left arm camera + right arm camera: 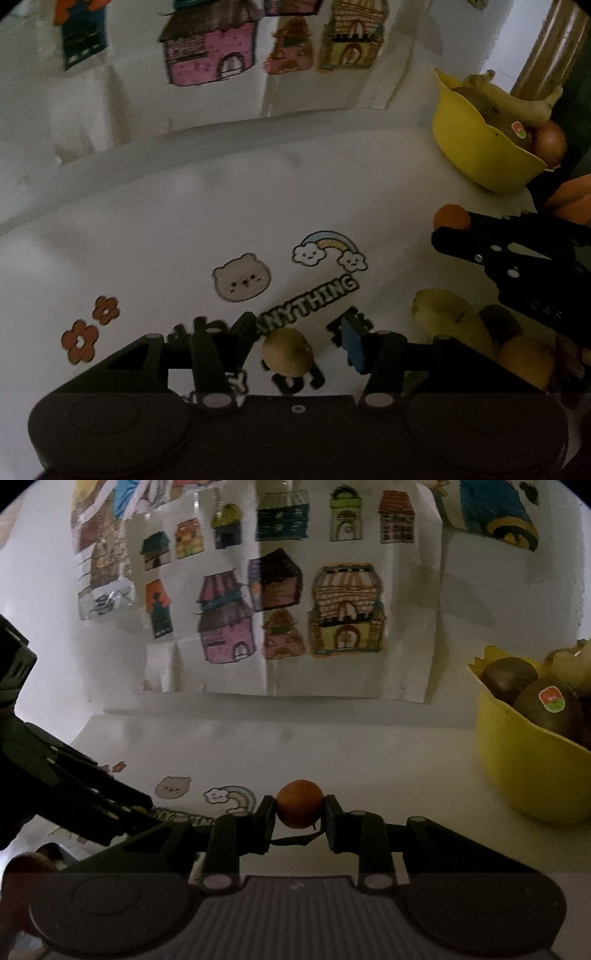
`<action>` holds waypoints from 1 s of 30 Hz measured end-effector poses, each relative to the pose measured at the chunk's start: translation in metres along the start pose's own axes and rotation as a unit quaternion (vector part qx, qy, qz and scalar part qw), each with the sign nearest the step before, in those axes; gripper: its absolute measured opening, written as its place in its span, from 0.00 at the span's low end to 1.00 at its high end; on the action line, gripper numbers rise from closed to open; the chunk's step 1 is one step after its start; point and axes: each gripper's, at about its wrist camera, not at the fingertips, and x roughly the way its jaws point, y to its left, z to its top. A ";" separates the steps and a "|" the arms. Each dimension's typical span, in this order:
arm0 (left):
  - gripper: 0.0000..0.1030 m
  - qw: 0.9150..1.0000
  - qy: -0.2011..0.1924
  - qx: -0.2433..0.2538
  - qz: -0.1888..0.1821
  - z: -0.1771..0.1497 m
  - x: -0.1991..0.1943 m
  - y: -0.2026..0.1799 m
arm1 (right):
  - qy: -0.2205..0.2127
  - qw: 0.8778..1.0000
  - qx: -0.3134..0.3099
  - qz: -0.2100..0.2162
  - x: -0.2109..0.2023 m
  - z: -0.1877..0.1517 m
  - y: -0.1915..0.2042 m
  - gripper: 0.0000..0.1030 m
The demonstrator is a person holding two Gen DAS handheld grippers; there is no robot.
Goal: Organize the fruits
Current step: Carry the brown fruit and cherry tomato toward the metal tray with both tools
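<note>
A brown kiwi [288, 354] lies on the white table between the fingers of my left gripper [300, 334], which stands open; a gap shows beside the blue pad [352, 345]. My right gripper [300, 806] is shut on a small orange fruit [299, 803], held above the table; the left wrist view shows that same orange fruit [452, 218] at the right. A yellow bowl [528, 775] to the right holds kiwis [546, 705], one with a sticker. The yellow bowl [476, 155] also carries a banana [513, 99].
Loose fruit lies at the lower right of the left wrist view: a banana [454, 317], a dark fruit [500, 321] and a kiwi [524, 358]. Stickers [242, 277] mark the tabletop. Paper house drawings [229, 627] hang on the wall behind. The table edge runs past the bowl.
</note>
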 end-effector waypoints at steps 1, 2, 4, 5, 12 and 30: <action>0.54 1.000 -0.002 -0.004 0.000 -0.002 -0.002 0.003 | 0.000 1.000 -0.002 0.001 -0.001 0.000 0.002 0.31; 0.54 1.000 -0.003 -0.006 0.000 -0.003 -0.003 0.004 | 0.000 1.000 -0.004 0.003 -0.003 -0.001 0.004 0.31; 0.54 1.000 -0.005 -0.011 0.001 -0.007 -0.005 0.007 | 0.000 1.000 -0.007 0.005 -0.005 -0.001 0.008 0.31; 0.54 1.000 -0.006 -0.013 0.002 -0.009 -0.007 0.009 | 0.000 1.000 -0.009 0.007 -0.006 -0.001 0.010 0.31; 0.55 1.000 -0.009 -0.022 0.006 -0.021 -0.018 0.018 | 0.003 1.000 -0.021 0.015 -0.013 -0.004 0.024 0.31; 0.31 1.000 -0.011 -0.019 0.001 -0.038 -0.028 0.012 | 0.005 0.999 -0.034 0.020 -0.030 -0.010 0.043 0.31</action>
